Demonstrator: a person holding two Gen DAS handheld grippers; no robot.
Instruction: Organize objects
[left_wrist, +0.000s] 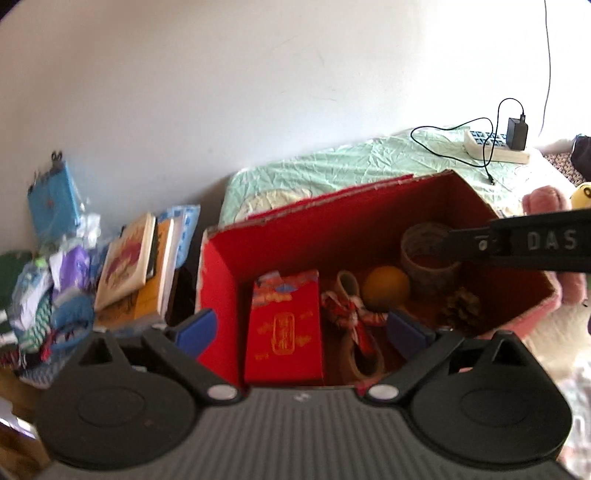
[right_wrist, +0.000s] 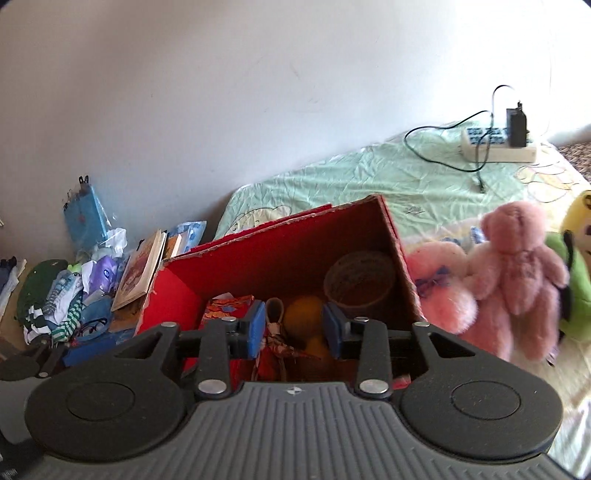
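Observation:
An open red cardboard box (left_wrist: 280, 236) (right_wrist: 258, 258) stands on the bed. It holds a red packet (left_wrist: 282, 325) with gold print, an orange ball (left_wrist: 386, 288) (right_wrist: 304, 314), a patterned cup (left_wrist: 428, 258) (right_wrist: 360, 280), a pine cone (left_wrist: 461, 310) and a ribbon-wrapped shoe-like item (left_wrist: 351, 317). My left gripper (left_wrist: 301, 330) hangs open above the box's near side, with nothing between its blue pads. My right gripper (right_wrist: 294, 328) is open over the box too, empty; in the left wrist view one of its black fingers (left_wrist: 461, 240) reaches over the cup.
Right of the box lie a pink teddy bear (right_wrist: 517, 266), a pink plush (right_wrist: 443, 291) and a yellow-green toy (right_wrist: 576, 280). Books (left_wrist: 129, 266) and a heap of small clothes (left_wrist: 55, 295) sit left. A power strip (left_wrist: 495, 147) with a cable lies on the green sheet.

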